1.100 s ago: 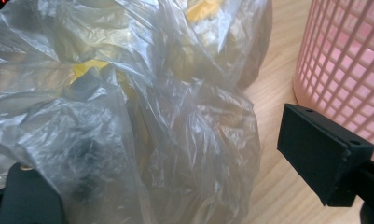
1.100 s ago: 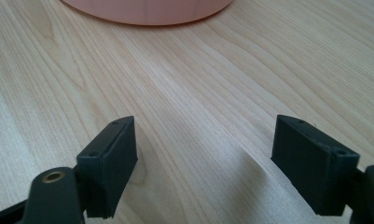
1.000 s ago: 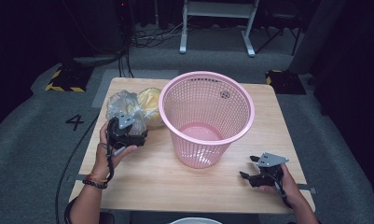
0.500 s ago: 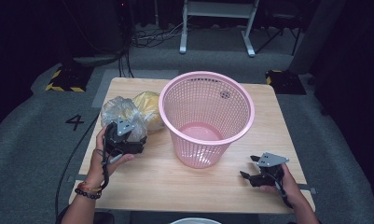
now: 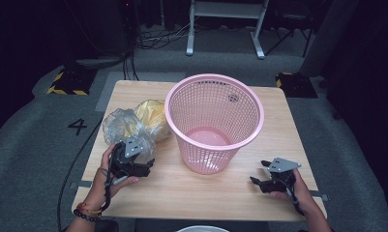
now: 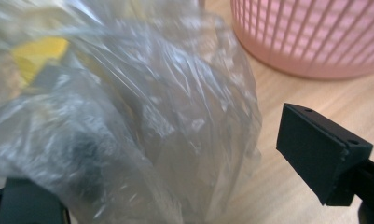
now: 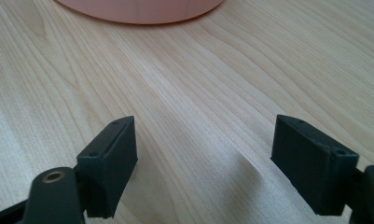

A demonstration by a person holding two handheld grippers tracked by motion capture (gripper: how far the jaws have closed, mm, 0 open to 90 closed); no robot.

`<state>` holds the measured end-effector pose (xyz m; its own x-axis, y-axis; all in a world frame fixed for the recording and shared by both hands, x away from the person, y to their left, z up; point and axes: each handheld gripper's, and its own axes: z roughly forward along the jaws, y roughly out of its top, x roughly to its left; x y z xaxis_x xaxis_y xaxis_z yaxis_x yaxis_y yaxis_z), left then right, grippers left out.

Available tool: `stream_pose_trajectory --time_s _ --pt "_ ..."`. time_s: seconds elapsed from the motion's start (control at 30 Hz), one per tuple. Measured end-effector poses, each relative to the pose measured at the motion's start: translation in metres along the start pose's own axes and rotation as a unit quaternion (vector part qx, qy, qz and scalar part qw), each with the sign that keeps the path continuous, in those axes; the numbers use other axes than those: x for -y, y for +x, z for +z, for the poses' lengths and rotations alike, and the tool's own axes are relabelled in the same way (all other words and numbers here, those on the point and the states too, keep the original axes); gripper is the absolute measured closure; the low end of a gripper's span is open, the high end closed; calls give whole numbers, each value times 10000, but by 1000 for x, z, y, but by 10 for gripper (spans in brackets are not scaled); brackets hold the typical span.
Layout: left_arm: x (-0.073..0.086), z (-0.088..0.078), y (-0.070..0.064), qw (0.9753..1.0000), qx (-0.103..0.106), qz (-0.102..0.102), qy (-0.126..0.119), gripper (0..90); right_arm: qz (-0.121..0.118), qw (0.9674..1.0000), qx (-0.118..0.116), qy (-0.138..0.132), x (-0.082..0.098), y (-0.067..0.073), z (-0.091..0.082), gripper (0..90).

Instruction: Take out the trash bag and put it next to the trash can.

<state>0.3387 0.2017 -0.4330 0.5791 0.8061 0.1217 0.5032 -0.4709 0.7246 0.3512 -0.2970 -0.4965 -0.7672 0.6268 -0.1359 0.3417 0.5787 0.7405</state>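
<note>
A crumpled clear plastic bag [image 6: 128, 116] is lying just left of the pink basket [image 5: 214, 121] — glossy, wrinkled. The left gripper [image 5: 133, 166] is reaching into it, jaws spread around the plastic; the right gripper [image 7: 212, 163] is resting right of the basket — jaws apart.

Clear bag [image 6: 128, 121]: thin crinkled plastic film, glossy, see-through. Yellow bag [image 5: 153, 116] beside it: shiny crumpled plastic. Basket [image 5: 214, 121]: pink moulded plastic mesh, smooth, slight sheen. Table [image 7: 198, 84]: pale wood, visible grain, matt. Right gripper [image 7: 203, 163] pads: black matt plastic. Floor [image 5: 32, 159]: grey carpet, rough.
</note>
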Motion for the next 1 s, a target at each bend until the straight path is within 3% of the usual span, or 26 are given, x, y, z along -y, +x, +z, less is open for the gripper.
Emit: stream_pose_trajectory --time_s 0.23,0.33,0.6,0.87,1.0 --pt "18 5 -3 9997 161 -52 172 163 8 10000 14 15 1 -1 0 221" --pt "25 8 -4 9993 325 -54 161 162 5 10000 2 27 1 -1 -1 221" --pt "46 18 -4 9979 490 -143 400 162 43 10000 -45 61 3 -1 0 218" --pt "58 25 -2 9969 572 -188 512 161 154 9998 -130 42 5 -2 -2 214" --pt "66 26 1 9966 663 -247 417 157 233 9996 -185 33 8 -4 -2 206"
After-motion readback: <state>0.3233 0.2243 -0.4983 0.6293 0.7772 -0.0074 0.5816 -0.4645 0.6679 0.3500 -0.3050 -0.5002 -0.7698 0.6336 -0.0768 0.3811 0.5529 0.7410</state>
